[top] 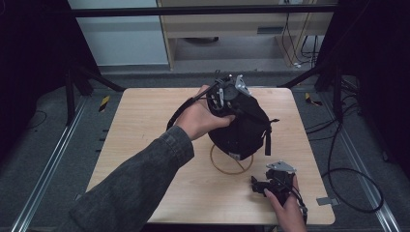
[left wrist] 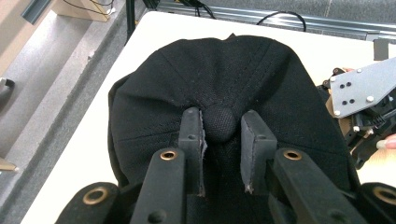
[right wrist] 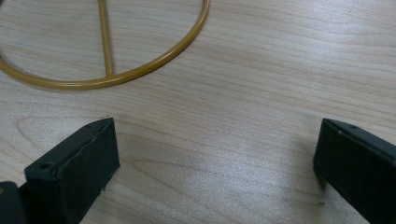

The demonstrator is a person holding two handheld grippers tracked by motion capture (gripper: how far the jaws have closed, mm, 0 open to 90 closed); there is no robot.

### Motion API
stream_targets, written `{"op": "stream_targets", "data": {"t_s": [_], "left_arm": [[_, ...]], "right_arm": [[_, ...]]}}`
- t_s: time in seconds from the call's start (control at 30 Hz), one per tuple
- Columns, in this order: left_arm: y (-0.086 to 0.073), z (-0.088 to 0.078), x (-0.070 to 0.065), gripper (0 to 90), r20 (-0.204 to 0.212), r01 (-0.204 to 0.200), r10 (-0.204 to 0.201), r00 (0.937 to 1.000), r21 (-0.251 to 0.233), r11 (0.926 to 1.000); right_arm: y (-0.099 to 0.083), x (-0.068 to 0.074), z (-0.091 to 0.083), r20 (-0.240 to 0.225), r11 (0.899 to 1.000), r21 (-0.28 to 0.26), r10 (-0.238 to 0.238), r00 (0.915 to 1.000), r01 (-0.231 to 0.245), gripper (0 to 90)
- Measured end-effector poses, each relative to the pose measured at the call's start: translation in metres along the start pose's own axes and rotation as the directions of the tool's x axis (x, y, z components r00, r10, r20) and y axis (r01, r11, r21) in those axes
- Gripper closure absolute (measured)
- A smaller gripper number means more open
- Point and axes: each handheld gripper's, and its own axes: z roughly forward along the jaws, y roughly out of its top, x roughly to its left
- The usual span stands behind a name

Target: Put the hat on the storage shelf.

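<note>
A black cap sits over a gold wire stand in the middle of the wooden table. My left gripper is at the cap's top, held by a hand in a grey sleeve. In the left gripper view the cap lies under the left gripper, whose pads pinch the cap's round top button. Near the front right of the table my right gripper rests low and stands open. In the right gripper view the right gripper has bare wood between its wide jaws, with the stand's gold ring beyond.
A grey plate of the other gripper shows at the right of the left gripper view. Black frame rails and cables run around the table. A small grey tab lies at the table's front right corner.
</note>
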Motion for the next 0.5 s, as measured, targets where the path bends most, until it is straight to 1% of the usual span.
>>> {"op": "stream_targets", "data": {"t_s": [0.33, 0.5], "left_arm": [[-0.0011, 0.0007, 0.0001, 71.6, -0.005, -0.003, 0.003, 1.0, 0.005, 1.0], [-0.0028, 0.0027, 0.0004, 69.2, -0.005, -0.003, 0.003, 1.0, 0.016, 0.9999]], "right_arm": [[0.0, 0.0, 0.0, 0.0, 1.0, 0.0, -0.001, 1.0, 0.001, 0.3], [0.0, -0.0002, 0.0001, 0.001, 1.0, -0.001, -0.003, 1.0, 0.003, 0.3]]}}
